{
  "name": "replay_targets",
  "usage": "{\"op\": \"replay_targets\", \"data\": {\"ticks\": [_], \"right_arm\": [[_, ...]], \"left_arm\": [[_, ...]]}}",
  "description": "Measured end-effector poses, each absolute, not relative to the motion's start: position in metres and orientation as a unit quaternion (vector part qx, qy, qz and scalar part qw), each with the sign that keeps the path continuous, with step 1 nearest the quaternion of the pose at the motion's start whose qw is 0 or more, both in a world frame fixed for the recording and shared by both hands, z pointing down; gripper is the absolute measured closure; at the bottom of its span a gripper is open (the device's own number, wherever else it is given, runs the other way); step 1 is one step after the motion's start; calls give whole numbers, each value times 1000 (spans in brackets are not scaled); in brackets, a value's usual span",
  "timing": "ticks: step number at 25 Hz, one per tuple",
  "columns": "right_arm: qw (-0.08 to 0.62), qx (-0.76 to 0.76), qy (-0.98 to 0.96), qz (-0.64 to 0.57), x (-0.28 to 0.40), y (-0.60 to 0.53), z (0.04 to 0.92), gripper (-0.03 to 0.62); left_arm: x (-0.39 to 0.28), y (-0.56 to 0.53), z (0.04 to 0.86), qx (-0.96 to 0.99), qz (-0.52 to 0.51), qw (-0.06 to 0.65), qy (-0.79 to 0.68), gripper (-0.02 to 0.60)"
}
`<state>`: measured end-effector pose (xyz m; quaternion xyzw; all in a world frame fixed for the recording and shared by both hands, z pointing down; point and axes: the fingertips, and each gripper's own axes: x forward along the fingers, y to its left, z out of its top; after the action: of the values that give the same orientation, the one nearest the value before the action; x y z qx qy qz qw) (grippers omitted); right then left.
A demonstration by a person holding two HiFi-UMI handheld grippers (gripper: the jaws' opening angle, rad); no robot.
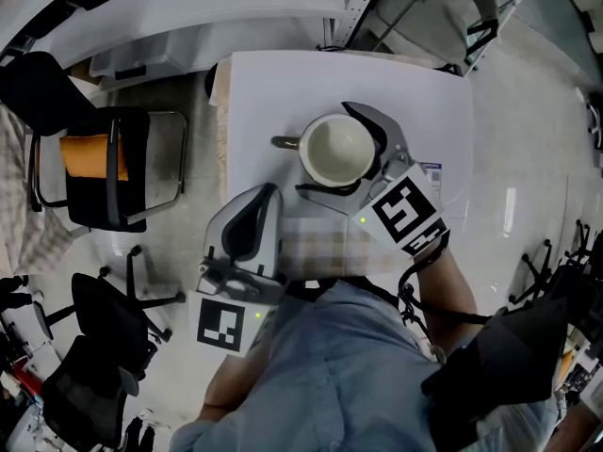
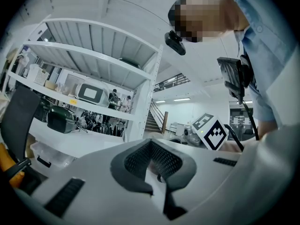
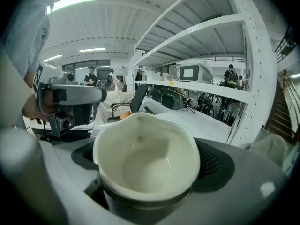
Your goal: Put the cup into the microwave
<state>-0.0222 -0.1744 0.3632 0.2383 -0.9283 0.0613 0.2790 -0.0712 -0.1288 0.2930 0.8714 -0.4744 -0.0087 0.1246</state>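
while the cup sits in our right jaws

as we look down from the head view, our right gripper point(image 1: 332, 151) has its jaws closed on the cup point(image 1: 337, 149), one jaw on the far side and one on the near side. the cup is cream, upright and empty, and its handle point(image 1: 283, 142) sticks out to the left. it shows over the white table point(image 1: 273, 88); we cannot tell whether it touches the top. in the right gripper view the cup point(image 3: 145, 158) fills the space between the jaws, with a dark band low on its wall.

our left gripper point(image 1: 256, 210) is at the table's near edge, just left of the right one and apart from the cup. its own view shows the left gripper point(image 2: 157, 165) with jaws together and nothing between them.

left of the table a black chair point(image 1: 104, 172) carries an orange cushion point(image 1: 92, 155). both gripper views show a white shelf point(image 2: 93, 60) some way off. on it stands a white appliance point(image 2: 89, 93) with a dark window, well apart from the cup. the right gripper view shows the same appliance point(image 3: 191, 71) beyond the cup's rim. we cannot tell whether it is the microwave.
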Motion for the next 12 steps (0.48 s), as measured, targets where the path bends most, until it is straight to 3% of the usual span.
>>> {"op": "replay_targets", "data": {"ticks": [12], "right_arm": [[307,217,-924,70,-23,-167,374,30]], "left_arm": [[-72,-118,289,875,-14,122,-469,577]]}}
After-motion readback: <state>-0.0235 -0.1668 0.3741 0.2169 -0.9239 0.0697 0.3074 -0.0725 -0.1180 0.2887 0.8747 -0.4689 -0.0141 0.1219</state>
